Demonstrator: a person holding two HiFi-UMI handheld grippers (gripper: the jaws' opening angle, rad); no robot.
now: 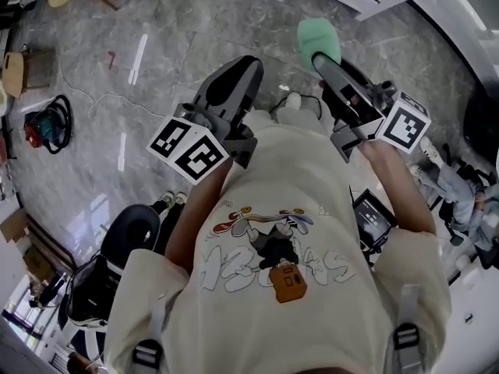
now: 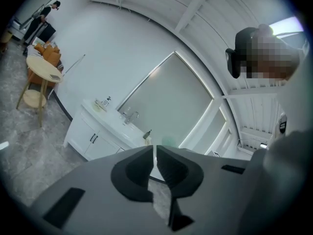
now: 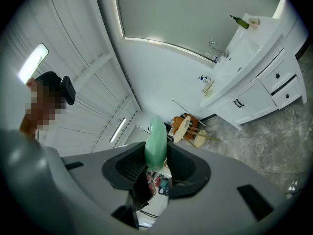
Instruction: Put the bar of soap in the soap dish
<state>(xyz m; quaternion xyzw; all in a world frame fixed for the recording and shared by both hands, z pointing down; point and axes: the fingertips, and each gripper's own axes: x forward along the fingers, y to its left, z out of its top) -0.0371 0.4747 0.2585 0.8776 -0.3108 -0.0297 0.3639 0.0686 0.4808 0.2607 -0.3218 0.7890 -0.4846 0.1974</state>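
Soap bar (image 3: 156, 142), green, clamped edge-on betw. pads of R tool (image 3: 157, 153), top end poking past tips. Seen from head cam (image 1: 318, 40) at front of same tool (image 1: 326, 59). L tool (image 2: 155, 152) empty, jaws nearly together w/ thin slit left, beside R tool over marble floor (image 1: 195, 22). Counter (image 2: 110, 120) w/ sink & faucet well ahead of both tools, below mirror (image 2: 166, 102).

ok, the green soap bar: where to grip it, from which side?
Across its two broad faces, near one end, coming in end-on, as the right gripper holds the green soap bar now. It is thin with rounded edges, so the faces probably seat the pads best, and the free end sticks out past the tips.
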